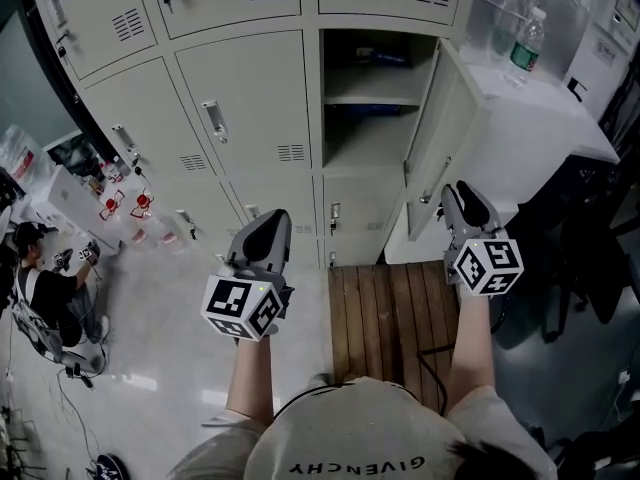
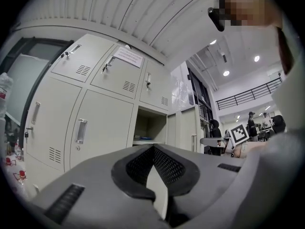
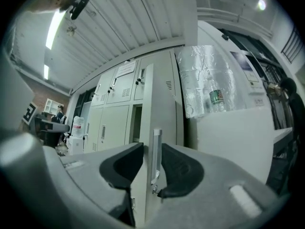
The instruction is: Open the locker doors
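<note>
A bank of pale grey lockers (image 1: 240, 108) stands ahead. One middle door (image 1: 440, 133) is swung out to the right, which shows a compartment with a shelf (image 1: 375, 98). My right gripper (image 1: 455, 196) is at that door's free edge. In the right gripper view its jaws close round the door's edge (image 3: 159, 104) and its upright metal handle (image 3: 155, 156), so the right gripper (image 3: 151, 162) is shut on the door. My left gripper (image 1: 263, 220) hovers in front of the lower closed doors. Its tips meet, so the left gripper (image 2: 153, 148) is shut on nothing.
A closed door with a recessed handle (image 2: 80, 130) is left of the open compartment (image 2: 147, 128). A water bottle (image 1: 527, 43) stands on a white cabinet (image 1: 560, 118) behind the open door. A wooden board (image 1: 390, 308) lies below. A person (image 1: 40, 278) crouches at far left.
</note>
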Available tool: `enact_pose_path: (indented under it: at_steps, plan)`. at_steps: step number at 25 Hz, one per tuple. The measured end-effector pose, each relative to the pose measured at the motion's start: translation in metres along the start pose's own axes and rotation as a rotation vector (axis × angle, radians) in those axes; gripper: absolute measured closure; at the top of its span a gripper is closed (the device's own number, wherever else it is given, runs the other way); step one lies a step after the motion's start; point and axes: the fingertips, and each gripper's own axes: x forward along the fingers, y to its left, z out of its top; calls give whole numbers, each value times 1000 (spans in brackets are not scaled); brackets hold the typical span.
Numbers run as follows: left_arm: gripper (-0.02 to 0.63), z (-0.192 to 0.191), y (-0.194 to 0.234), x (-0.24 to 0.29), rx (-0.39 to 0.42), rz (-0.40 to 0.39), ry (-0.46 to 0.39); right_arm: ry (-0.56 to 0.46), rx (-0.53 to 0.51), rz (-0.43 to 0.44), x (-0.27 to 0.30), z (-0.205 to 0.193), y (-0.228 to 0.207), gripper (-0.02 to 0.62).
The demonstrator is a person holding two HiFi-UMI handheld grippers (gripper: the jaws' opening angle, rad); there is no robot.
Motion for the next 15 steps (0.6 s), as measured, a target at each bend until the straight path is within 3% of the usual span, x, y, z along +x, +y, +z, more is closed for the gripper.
enact_pose_path:
  at_steps: [6, 15]
  plan:
    - [607, -6, -38, -15, 0, 1, 17, 41, -62, -5, -7, 0, -15, 485]
    - [607, -3, -41, -45, 9, 84, 17, 46, -95, -42, -11, -1, -17, 483]
